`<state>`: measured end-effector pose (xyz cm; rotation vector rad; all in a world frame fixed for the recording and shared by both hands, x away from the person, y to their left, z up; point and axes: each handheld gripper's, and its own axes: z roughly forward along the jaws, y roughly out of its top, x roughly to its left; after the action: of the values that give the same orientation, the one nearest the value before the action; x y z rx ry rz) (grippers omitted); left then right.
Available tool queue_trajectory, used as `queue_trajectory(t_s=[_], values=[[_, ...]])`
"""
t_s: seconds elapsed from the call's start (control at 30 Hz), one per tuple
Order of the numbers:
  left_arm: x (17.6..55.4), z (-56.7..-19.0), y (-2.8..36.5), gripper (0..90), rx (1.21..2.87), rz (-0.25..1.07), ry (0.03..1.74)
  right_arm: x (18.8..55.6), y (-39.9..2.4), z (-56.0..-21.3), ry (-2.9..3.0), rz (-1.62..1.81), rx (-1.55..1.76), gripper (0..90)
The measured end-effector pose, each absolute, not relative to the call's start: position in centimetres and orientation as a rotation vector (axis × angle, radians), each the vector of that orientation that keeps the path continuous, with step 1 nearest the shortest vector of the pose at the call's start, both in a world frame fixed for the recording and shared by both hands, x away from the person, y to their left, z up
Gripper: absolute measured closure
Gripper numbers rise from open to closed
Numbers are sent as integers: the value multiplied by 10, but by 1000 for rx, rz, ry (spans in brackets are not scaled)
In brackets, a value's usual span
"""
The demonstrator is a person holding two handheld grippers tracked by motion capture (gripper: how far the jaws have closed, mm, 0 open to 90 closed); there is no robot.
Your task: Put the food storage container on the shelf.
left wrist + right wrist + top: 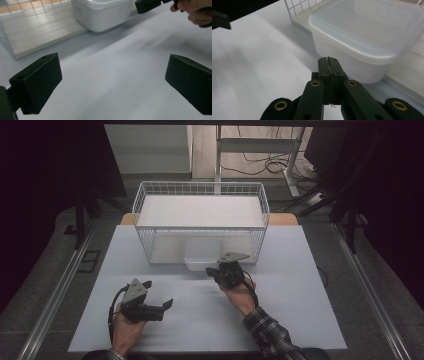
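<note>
The tub [202, 260] is partly screened in the high view by the basket [200, 222] mesh; its front edge juts out of the basket's open front onto the table [280, 320]. In the left gripper view its top is cut off by the frame, and in the right gripper view its far side is cut off. The inside of the tub cannot be made out through the cloudy lid [372, 27]. The right gripper [212, 271] is seen just in front of the tub, jaws pressed together with nothing between them; contact cannot be judged. The left gripper [169, 304] is held over bare table, well apart from the tub, jaws spread wide and empty. Beyond the basket, cables [265, 165] lie on the floor.
</note>
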<state>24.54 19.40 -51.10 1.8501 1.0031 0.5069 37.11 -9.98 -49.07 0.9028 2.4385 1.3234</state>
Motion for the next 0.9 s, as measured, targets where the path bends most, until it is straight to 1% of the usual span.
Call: queue_trajectory(t_s=[0.17, 0.4, 0.9], values=[[235, -510, 201, 4, 1822, 523, 1013, 377, -89, -496, 2446, 1302, 901, 890], [230, -512, 205, 4, 1827, 519, 1030, 386, -77, -505, 2437, 1283, 920, 891], [230, -514, 203, 7, 1843, 508, 1026, 406, -73, -509, 2398, 1257, 955, 891]])
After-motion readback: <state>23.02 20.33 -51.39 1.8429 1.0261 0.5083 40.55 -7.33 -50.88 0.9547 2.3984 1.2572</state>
